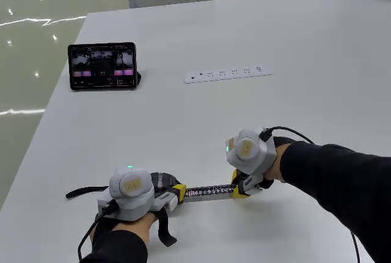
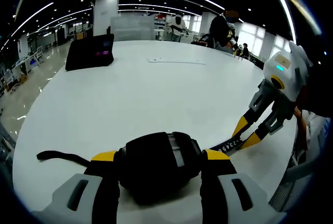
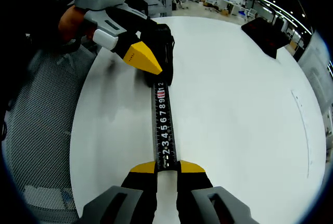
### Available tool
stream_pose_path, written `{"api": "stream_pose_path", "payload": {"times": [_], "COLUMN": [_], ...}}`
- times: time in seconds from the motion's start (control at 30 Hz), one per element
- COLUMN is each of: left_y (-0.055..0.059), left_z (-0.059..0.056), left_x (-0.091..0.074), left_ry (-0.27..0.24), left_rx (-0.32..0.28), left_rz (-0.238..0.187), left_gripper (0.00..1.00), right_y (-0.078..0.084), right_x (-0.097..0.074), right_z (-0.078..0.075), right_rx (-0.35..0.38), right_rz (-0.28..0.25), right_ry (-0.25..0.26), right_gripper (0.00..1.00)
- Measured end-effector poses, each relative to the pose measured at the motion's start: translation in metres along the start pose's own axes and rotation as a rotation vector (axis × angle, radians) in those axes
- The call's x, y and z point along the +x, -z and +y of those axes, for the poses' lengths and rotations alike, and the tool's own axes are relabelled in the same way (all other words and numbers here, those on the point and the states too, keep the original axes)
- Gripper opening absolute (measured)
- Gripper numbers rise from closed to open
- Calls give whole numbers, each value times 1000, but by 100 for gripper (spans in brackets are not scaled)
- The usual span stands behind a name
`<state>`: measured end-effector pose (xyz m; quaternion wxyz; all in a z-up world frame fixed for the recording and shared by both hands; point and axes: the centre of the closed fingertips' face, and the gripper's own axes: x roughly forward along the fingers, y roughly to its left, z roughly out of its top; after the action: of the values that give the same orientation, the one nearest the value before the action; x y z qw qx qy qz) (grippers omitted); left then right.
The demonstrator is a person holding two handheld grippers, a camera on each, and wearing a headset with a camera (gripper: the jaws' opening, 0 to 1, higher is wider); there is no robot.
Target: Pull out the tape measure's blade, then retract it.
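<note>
1. Table [image 1: 275, 43]: white, broad, carrying everything below. In your head view the work sits at its near edge, toward 6 o'clock.

2. Tablet [image 1: 102, 66]: dark, propped upright with its screen lit. It is at 10 o'clock from the work, well apart from it.

3. Power strip [image 1: 228, 74]: white, lying flat. It is at about 12 o'clock from the work, to the 3 o'clock side of the tablet.

4. Left gripper [image 1: 171, 193]: grey body with yellow-tipped jaws. You have it clenched on the tape measure case, one jaw on each flank, as your left gripper view shows.

5. Right gripper [image 1: 238, 190]: same build. Its jaws are pinched on the free end of the blade. It lies at 3 o'clock from the left gripper, near it.

6. Tape measure case [image 2: 158, 167]: black, resting on the table between the left jaws.

7. Blade [image 3: 164, 125]: partly drawn out, straight, lying low over the table, printed numerals facing up. It runs from the case toward 3 o'clock and bridges the two grippers.

8. Strap [image 1: 85, 191]: black and thin. It trails along the table from the case toward 9 o'clock.
</note>
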<state>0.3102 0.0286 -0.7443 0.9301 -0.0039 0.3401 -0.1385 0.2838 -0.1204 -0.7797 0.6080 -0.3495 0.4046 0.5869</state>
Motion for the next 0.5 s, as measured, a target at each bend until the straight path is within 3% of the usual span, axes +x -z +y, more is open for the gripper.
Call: {"api": "stream_pose_path", "payload": {"times": [0.5], "left_y": [1], "left_z": [1], "left_x": [0], "left_ry": [10], "left_rx": [-9], "left_rz": [11], "left_gripper": [58], "right_y": [-6], "right_x": [3], "right_z": [-1], "right_rx": [8], "right_rz": [-11], "right_ry": [-6], "right_gripper": [10]}}
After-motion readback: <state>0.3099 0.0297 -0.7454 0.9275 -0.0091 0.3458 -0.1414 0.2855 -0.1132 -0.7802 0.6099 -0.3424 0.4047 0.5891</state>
